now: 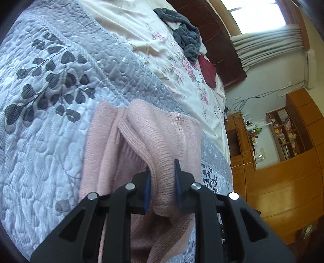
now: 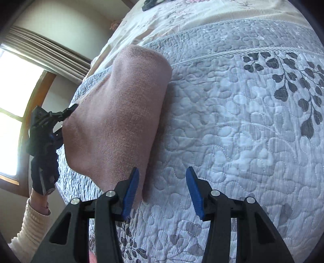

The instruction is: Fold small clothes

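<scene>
This is a bedroom in a home. A bed fills most of both views, spread with a grey quilt stitched in leaf patterns, and beyond it a cream floral sheet. A dark wooden headboard stands at the bed's far edge. Loose clothes lie near it: a dark grey garment and a dark red one. A window with gathered pleated curtains lets in daylight. Along the wall stand wooden cabinets with an open shelf of books, and cables trail across the wall.
</scene>
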{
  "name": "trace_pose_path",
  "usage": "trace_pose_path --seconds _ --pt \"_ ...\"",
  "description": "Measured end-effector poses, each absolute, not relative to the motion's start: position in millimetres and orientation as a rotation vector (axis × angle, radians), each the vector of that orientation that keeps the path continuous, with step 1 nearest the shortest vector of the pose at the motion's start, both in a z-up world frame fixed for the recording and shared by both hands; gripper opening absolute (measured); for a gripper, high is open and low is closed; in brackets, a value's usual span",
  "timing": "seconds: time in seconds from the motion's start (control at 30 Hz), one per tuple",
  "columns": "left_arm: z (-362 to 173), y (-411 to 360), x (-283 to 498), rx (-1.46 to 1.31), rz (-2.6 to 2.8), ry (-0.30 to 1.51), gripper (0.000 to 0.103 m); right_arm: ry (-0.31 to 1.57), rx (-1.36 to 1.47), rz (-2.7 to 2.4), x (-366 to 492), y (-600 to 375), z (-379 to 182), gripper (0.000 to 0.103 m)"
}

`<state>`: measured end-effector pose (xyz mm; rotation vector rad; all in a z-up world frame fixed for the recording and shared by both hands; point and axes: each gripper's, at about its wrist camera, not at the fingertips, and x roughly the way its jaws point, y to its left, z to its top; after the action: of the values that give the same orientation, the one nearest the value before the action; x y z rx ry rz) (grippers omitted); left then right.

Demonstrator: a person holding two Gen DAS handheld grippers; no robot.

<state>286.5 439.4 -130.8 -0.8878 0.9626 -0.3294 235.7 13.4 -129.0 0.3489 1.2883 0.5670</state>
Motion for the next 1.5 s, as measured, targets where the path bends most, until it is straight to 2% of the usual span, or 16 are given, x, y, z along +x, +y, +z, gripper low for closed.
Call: trace_pose_path --seconds 0.13,0.47,0.63,0.67,0.7,0.87,0.93,0.97,1.03,1.07,1.1,1.37,1.5 --pt "-150 459 284 -0.927 -0.310 0.978 0.018 1.293 0.309 0.593 231 31 -127 0.049" --pt "-185 451 288 -0.848 -0.284 1.045 0.019 1.318 0.298 0.625 226 60 -134 0.049" --pt "-164 455 273 -0.812 -0.254 1.054 0.032 1.330 0.307 0.635 221 64 -136 0.050" --pt "-156 456 265 -0.799 -0.259 1.048 0.041 1.330 0.307 0.638 219 64 -136 0.051" --pt "-149 456 256 -0.787 -0.268 1.042 0.046 1.329 0.309 0.641 217 65 -136 0.052" --pt "-128 440 207 -0.712 -0.326 1.054 0.056 1.333 0.331 0.640 208 65 -140 0.053" --pt "-133 430 196 -0.688 -0.336 1.097 0.057 1.338 0.345 0.634 206 67 -143 0.053" --pt "-137 426 193 -0.680 -0.334 1.115 0.056 1.340 0.349 0.631 204 68 -144 0.053" --pt "-147 421 191 -0.684 -0.333 1.133 0.048 1.341 0.343 0.624 202 70 -143 0.053" --pt "-152 420 191 -0.696 -0.336 1.140 0.024 1.341 0.338 0.623 200 70 -143 0.053" --pt "-156 419 192 -0.720 -0.353 1.153 0.007 1.341 0.337 0.623 198 70 -142 0.053" --pt "-125 450 170 -0.791 -0.363 1.002 0.005 1.337 0.379 0.653 201 67 -135 0.054" --pt "-145 459 168 -0.781 -0.339 1.066 0.005 1.346 0.343 0.639 202 80 -142 0.053"
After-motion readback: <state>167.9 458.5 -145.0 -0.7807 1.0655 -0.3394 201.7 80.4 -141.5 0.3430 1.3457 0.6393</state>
